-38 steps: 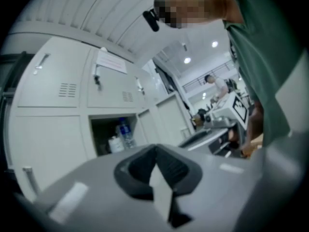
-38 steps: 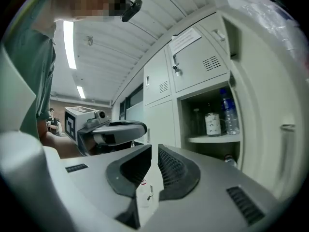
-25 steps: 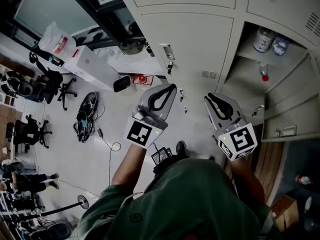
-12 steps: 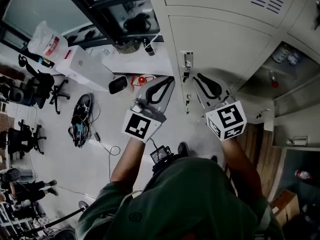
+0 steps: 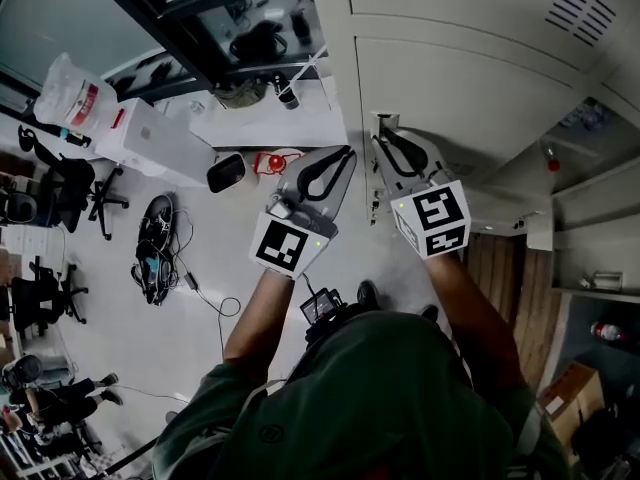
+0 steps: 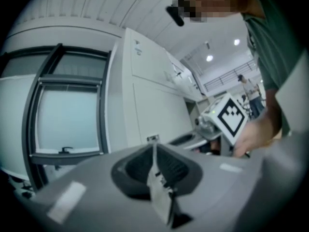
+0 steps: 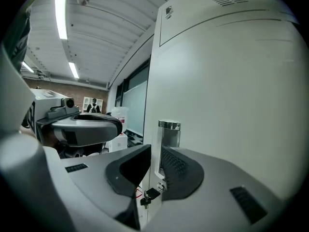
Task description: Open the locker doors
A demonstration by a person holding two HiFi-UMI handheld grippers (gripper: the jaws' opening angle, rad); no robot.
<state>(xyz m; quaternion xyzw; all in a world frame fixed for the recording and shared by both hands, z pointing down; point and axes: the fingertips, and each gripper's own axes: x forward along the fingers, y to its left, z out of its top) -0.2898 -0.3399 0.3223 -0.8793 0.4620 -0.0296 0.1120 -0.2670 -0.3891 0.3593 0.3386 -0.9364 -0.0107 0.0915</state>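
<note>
The pale grey locker door (image 5: 470,88) in the left column stands closed. Its chrome handle (image 5: 381,126) sits at the door's left edge, with a small key (image 7: 146,197) hanging just below. My right gripper (image 5: 381,142) reaches that handle; in the right gripper view the handle (image 7: 168,129) runs down between the two dark pads of the right gripper (image 7: 155,154), which are closed on it. My left gripper (image 5: 346,153) hovers just left of the locker, shut and holding nothing; the left gripper (image 6: 153,151) shows its pads pressed together.
A neighbouring locker (image 5: 590,158) to the right stands open, with a red-capped item (image 5: 547,164) on its shelf. White boxes (image 5: 160,138), a plastic bag (image 5: 65,93), office chairs (image 5: 60,183) and cables (image 5: 155,243) lie on the floor to the left. A cardboard box (image 5: 575,388) sits low right.
My right gripper has travelled up and left from in front of the open locker to the closed door's handle and closed on it. The left gripper stayed about where it was.
</note>
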